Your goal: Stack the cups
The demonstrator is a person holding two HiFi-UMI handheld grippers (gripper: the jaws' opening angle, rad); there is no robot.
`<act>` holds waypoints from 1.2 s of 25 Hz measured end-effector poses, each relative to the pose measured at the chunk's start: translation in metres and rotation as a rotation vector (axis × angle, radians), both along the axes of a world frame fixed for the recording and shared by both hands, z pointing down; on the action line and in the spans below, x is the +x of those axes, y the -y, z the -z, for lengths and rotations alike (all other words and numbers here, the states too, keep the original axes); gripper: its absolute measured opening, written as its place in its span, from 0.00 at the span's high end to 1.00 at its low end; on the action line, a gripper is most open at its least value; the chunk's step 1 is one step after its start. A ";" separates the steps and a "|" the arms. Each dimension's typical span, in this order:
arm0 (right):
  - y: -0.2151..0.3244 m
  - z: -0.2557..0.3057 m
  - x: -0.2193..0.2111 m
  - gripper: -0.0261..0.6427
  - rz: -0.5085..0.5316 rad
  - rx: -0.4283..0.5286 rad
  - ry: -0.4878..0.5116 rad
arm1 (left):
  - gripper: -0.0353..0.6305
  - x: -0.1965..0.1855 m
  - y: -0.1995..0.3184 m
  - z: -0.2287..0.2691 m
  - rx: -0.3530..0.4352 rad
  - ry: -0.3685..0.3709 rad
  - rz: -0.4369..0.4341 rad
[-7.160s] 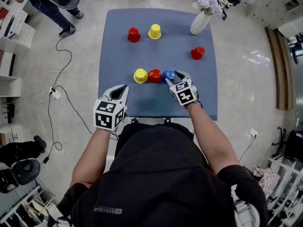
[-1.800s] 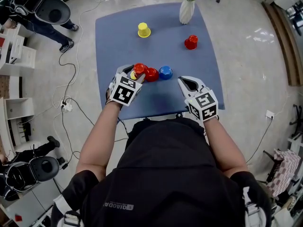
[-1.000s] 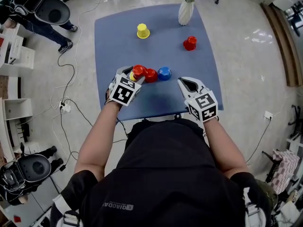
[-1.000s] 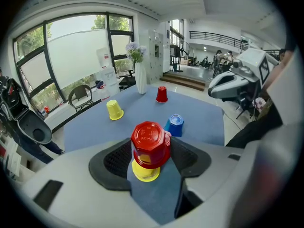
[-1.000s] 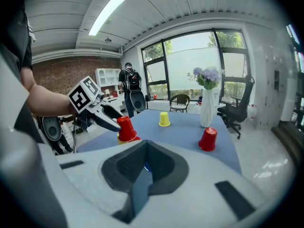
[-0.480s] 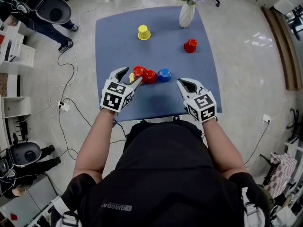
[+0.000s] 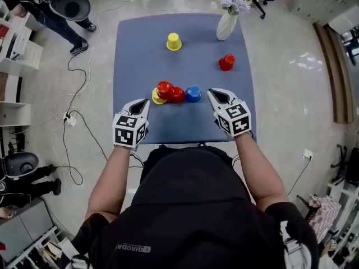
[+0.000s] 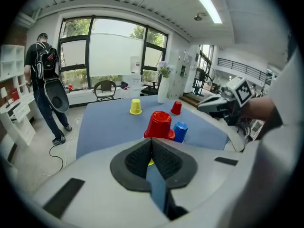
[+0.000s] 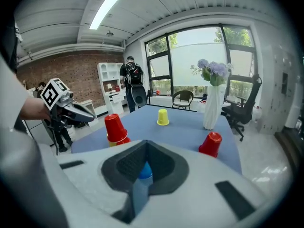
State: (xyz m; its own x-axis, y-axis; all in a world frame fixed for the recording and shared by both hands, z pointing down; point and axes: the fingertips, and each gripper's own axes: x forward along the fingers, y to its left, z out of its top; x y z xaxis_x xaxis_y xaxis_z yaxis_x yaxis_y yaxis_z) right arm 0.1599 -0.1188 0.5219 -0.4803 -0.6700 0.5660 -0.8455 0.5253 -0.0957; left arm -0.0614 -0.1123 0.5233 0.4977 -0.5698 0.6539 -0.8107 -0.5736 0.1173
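A red cup (image 7: pixel 164 88) sits upside down on a yellow cup (image 7: pixel 156 98). Another red cup (image 7: pixel 178 95) and a blue cup (image 7: pixel 193 93) stand in a row to its right. My left gripper (image 7: pixel 144 102) is just left of and nearer than the stack, apart from it. Its jaws have just been closing and are shut with nothing between them. My right gripper (image 7: pixel 211 93) is shut and empty, just right of the blue cup. A lone yellow cup (image 7: pixel 173 41) and a lone red cup (image 7: pixel 226 63) stand farther back. The left gripper view shows the stacked red cup (image 8: pixel 159 124) straight ahead.
A white vase of purple flowers (image 7: pixel 227 24) stands at the table's far right corner. The blue table (image 7: pixel 146 55) ends just under both grippers at its near edge. A person with a backpack (image 7: pixel 53 1) stands off the far left corner, cables on the floor.
My left gripper, open beside the stacked red cup before, has pulled back towards the near edge and shut. The right gripper has edged a little nearer the blue cup.
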 end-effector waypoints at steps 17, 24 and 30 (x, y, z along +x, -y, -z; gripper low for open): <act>0.170 -0.023 -0.049 0.86 0.223 0.031 -0.209 | 0.94 -0.029 -0.005 -0.005 -0.018 0.033 0.150; 0.212 -0.041 -0.069 0.70 0.257 0.007 -0.244 | 0.94 -0.053 -0.008 -0.016 -0.061 0.085 0.196; 0.245 -0.058 -0.080 0.63 0.261 -0.035 -0.248 | 0.94 -0.066 -0.012 -0.023 -0.091 0.105 0.240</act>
State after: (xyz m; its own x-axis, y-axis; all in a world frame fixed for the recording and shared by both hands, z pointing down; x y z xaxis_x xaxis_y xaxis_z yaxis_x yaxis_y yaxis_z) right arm 0.0799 -0.3634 0.5796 -0.4778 -0.5210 0.7073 -0.6830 0.7267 0.0739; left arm -0.1273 -0.1000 0.5467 0.2828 -0.6000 0.7484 -0.9324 -0.3549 0.0678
